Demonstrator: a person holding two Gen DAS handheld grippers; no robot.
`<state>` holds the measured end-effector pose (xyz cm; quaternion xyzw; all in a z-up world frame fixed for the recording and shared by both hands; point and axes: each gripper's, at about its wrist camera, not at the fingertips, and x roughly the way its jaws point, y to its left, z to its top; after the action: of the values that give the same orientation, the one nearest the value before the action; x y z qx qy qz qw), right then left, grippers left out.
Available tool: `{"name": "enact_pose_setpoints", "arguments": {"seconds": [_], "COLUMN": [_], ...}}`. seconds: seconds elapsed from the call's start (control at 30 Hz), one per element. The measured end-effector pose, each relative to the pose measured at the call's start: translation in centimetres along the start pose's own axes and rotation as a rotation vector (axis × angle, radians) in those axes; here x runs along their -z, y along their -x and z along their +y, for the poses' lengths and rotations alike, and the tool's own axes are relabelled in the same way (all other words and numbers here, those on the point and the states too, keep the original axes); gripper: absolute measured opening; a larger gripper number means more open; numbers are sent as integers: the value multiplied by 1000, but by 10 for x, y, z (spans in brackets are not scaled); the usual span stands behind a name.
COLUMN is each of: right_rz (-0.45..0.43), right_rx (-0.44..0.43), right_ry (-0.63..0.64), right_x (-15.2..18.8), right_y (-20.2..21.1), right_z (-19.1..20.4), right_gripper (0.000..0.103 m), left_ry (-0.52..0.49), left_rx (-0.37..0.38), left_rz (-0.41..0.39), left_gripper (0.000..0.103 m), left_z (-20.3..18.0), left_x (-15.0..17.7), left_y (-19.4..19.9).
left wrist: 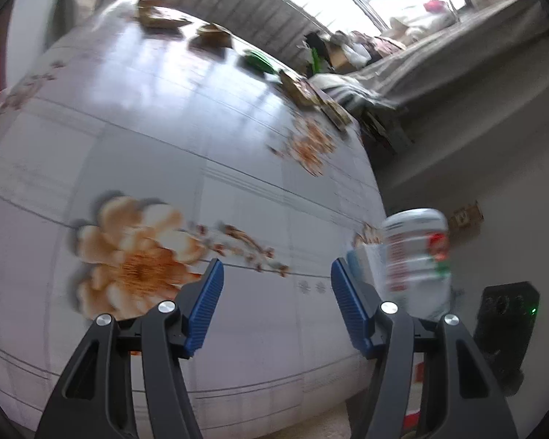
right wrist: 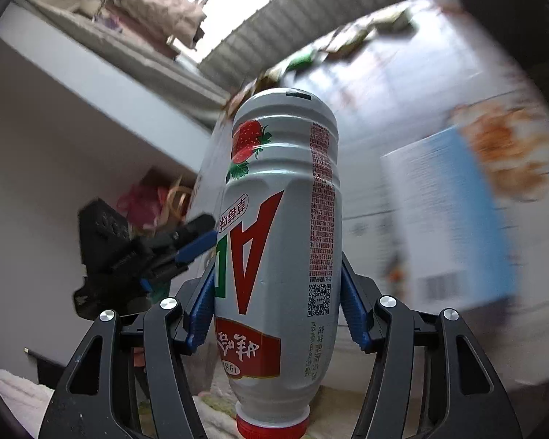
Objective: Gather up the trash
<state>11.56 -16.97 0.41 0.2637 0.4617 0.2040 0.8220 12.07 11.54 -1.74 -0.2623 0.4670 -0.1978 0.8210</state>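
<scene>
Tabletop (left wrist: pixel 164 139) centre free; boxes (left wrist: pixel 311 95) crowd far edge.

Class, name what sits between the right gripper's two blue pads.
A grey strawberry-drink bottle, red cap toward the camera, sits between the right gripper's pads; the right wrist view shows it.

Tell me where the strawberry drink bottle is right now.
The bottle sits clamped in the right gripper, cap toward the camera; the left wrist view shows it just right of the flowered table.
</scene>
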Motion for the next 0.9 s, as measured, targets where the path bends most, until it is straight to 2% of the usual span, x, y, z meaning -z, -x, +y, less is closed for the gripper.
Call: {"name": "enact_pose_setpoints", "arguments": {"seconds": [0.17, 0.27, 0.43, 0.53, 0.67, 0.73, 0.83, 0.9], "right_rz": [-99, -117, -40, 23, 76, 91, 78, 54], "right_rx": [45, 127, 119, 108, 40, 10, 12, 29], "right_ry": [-99, -144, -252, -247, -228, -229, -240, -249], "right_x": [1, 1, 3, 4, 8, 11, 9, 10], "right_y": [63, 83, 67, 44, 25, 18, 25, 35], "right_z": [-45, -76, -119, -115, -100, -96, -101, -106], "right_gripper": [56, 56, 56, 56, 57, 56, 56, 56], "left_ry": [-65, -107, -164, -175, -179, -178, -189, -216], "left_rx": [45, 67, 76, 70, 53, 41, 21, 15], "left_rz": [67, 123, 169, 180, 173, 173, 179, 183], "left_gripper": [63, 69, 73, 75, 78, 79, 80, 86], "left_z": [-31, -55, -82, -89, -92, -92, -95, -102], "left_x": [6, 9, 13, 13, 11, 9, 7, 8], "left_y": [-24, -45, -67, -73, -75, -77, -82, -86]}}
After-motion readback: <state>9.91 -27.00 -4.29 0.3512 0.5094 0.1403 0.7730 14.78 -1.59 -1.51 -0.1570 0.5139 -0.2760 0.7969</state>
